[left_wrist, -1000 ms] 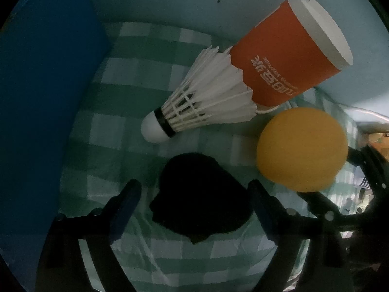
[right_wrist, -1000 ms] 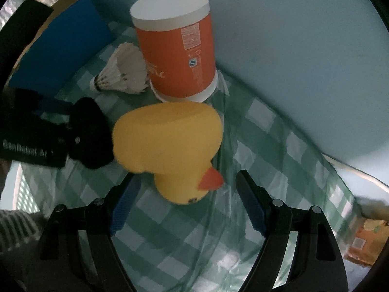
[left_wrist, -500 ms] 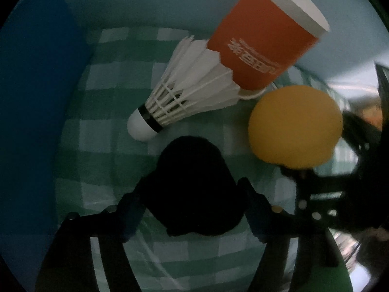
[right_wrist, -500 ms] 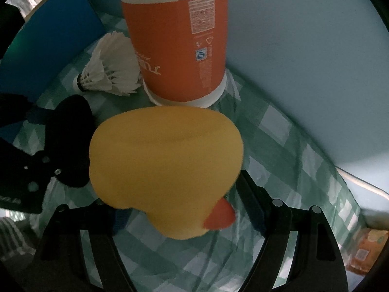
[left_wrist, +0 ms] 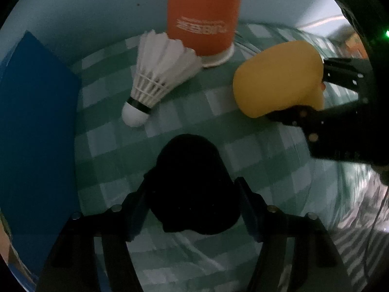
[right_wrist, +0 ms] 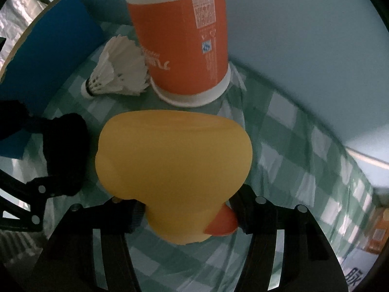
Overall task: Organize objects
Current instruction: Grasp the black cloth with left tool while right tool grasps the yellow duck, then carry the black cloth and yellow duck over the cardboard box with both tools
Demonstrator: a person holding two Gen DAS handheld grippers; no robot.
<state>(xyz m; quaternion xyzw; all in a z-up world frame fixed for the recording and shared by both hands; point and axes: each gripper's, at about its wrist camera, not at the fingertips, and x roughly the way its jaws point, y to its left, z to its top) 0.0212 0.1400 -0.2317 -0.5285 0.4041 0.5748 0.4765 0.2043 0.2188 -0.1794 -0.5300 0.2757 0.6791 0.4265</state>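
Duck (right_wrist: pixel 173 160) clamped between right claw (right_wrist: pixel 188 214) pads, black lump (left_wrist: pixel 192 189) inside left claw (left_wrist: pixel 192 206)

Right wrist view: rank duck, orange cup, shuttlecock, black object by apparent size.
1. yellow duck, though it sits nearest the lens, so inflated
2. orange cup, close behind; true order unsure
3. black object, partly hidden
4. shuttlecock

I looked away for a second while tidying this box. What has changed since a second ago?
Both grippers have just been closing. The left gripper has come down around the black lump, its pads now at the lump's sides. The right gripper has closed in on the duck, which now sits between its pads. The shuttlecock, orange tub and checked cloth stayed put.
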